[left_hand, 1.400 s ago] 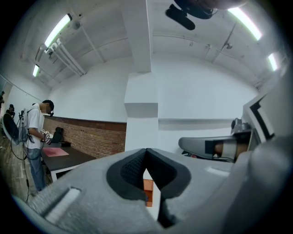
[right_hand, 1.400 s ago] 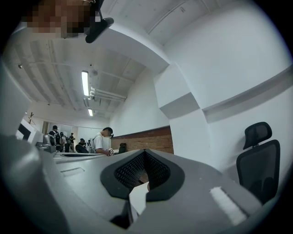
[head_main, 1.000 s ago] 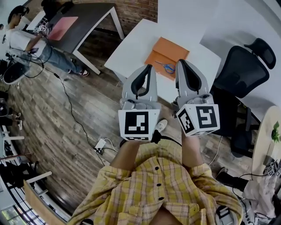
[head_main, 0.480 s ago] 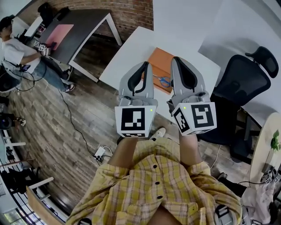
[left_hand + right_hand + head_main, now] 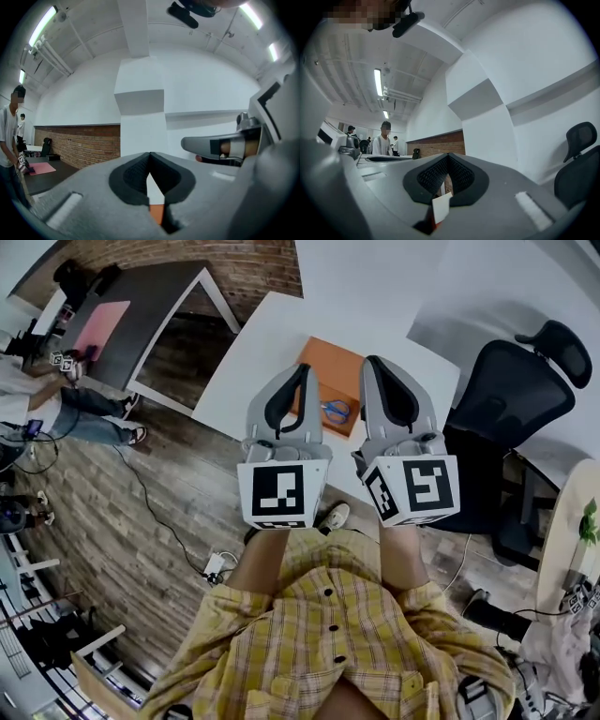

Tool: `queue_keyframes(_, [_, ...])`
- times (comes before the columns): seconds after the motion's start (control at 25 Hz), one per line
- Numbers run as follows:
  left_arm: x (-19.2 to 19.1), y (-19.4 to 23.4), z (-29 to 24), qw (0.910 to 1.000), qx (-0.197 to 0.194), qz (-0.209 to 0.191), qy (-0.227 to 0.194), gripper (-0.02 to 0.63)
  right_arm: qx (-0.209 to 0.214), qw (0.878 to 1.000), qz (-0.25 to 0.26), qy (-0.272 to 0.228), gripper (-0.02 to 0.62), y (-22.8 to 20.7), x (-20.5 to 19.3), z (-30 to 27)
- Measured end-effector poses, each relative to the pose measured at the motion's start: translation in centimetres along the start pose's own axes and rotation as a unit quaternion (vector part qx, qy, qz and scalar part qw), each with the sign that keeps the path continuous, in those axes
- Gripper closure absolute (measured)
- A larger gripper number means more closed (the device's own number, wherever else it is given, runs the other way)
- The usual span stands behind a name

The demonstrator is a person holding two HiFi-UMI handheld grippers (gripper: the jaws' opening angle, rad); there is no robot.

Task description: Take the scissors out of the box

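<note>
In the head view an orange box lies on a white table, and blue-handled scissors rest inside it. Both grippers are held side by side above the table's near edge, short of the box. My left gripper is shut with nothing in it, and its jaw tips meet in the left gripper view. My right gripper is likewise shut and empty, pads together in the right gripper view. Parts of the box are hidden behind both grippers.
A black office chair stands right of the table. A dark table with a pink mat is at the far left, with a person beside it. A cable and power strip lie on the wooden floor.
The box and table have drifted left and nearer under the grippers as the view shifted. Both grippers stayed shut and side by side.
</note>
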State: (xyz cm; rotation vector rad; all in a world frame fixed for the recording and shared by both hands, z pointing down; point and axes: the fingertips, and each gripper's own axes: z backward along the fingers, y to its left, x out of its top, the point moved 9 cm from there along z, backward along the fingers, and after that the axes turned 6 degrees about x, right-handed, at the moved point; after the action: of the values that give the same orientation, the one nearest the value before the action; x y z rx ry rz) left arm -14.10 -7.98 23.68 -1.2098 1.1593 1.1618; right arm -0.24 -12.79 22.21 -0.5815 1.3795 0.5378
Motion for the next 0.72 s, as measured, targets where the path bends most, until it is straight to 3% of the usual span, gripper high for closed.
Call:
queue_keyframes(0.48, [-3.3,0.1,-6.2,0.9941,-0.094,-0.019,0.052,0.601,-0.088,0.995,-0.020,0.039,0.591,-3.0,-3.1,-1.9])
queue_keyframes(0.72, [-4.6,0.9,-9.2,0.9871,-0.133,-0.054,0.070,0.603,-0.128,0.990,-0.034,0.055,0.591,-4.4,-4.9,-3.2])
